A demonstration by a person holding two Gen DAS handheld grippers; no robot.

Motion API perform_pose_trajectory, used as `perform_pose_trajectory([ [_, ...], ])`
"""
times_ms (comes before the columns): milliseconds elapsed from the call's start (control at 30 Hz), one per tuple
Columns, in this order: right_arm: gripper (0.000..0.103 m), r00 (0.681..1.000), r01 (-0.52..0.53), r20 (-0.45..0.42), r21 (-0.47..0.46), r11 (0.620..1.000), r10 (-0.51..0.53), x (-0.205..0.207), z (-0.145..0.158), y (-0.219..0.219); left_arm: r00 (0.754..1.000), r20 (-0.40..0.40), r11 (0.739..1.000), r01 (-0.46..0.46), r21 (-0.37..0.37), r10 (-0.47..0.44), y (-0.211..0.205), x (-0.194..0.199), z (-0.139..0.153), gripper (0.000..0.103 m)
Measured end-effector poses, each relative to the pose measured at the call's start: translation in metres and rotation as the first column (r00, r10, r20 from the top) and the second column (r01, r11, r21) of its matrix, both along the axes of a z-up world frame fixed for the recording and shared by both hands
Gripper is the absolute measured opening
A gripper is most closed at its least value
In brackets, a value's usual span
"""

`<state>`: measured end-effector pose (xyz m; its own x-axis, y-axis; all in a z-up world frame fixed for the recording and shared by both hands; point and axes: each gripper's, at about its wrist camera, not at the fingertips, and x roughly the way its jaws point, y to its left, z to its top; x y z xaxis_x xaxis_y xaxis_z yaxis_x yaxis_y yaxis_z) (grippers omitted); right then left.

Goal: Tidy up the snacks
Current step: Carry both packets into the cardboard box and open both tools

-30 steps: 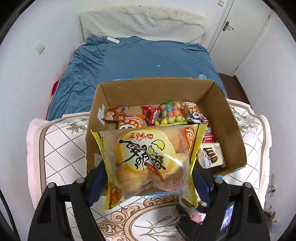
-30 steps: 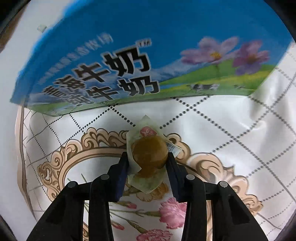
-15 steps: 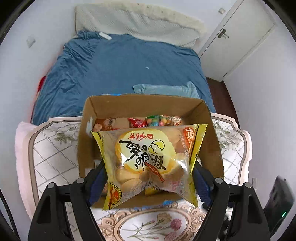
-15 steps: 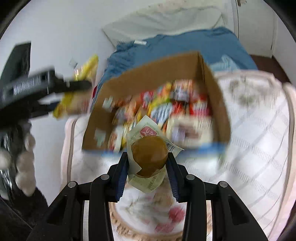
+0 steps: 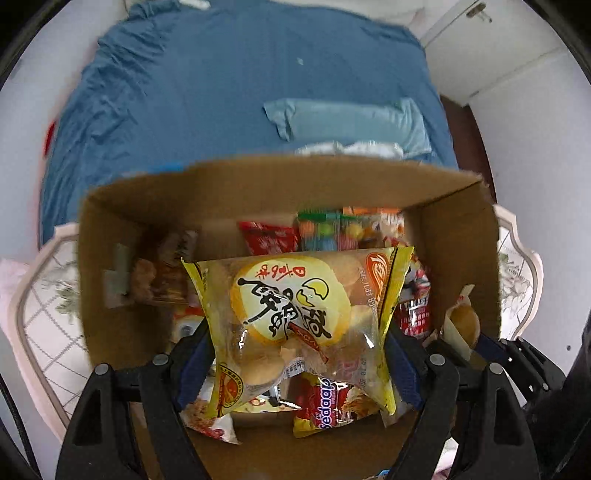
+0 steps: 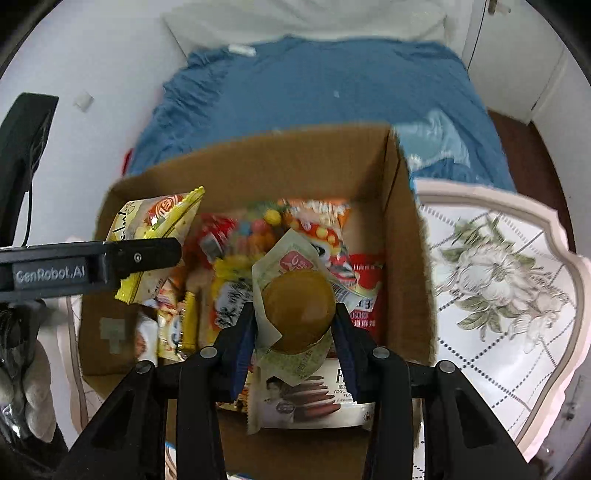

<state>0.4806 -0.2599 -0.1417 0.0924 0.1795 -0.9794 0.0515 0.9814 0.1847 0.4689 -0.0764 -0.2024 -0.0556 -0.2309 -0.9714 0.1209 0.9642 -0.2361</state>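
Observation:
An open cardboard box holds several snack packets. Over its near part my left gripper is shut on a yellow bag of small buns, which hangs just above the packets. The right wrist view shows that bag at the box's left side. My right gripper points down over the box, its pads still against a wrapped brown bun while its jaws are opening. That bun also shows at the box's right wall.
The box stands on a table with a white floral cloth. Behind it is a bed with a blue cover and a light blue cloth. A white door is at the back right.
Both grippers moved over the box and lower with their snacks. The right one left the blue milk carton and the table; the left one tilted further down into the box.

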Motion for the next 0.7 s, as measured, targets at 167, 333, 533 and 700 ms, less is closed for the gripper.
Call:
perform_pose_trajectory([
  [167, 0.088, 1.000, 0.008, 0.005, -0.045, 0.999, -0.008, -0.002, -0.006, -0.006, 1.000, -0.023, 0.999, 0.014, 0.042, -0.013, -0.001, -0.001, -0.015, 0.091],
  [333, 0.089, 1.000, 0.008, 0.003, -0.058, 0.998, -0.007, -0.007, -0.004, -0.004, 1.000, 0.000, 0.999, -0.003, 0.054, 0.003, 0.005, -0.007, -0.012, 0.095],
  [533, 0.092, 1.000, 0.001, 0.007, -0.079, 0.997, -0.001, -0.013, 0.005, 0.000, 1.000, 0.027, 0.998, -0.006, 0.061, 0.004, 0.007, -0.015, -0.001, 0.099],
  [700, 0.092, 1.000, 0.011, 0.012, -0.086, 0.996, -0.010, -0.021, 0.016, 0.000, 0.997, 0.068, 0.998, -0.026, 0.048, 0.023, 0.013, -0.030, 0.018, 0.099],
])
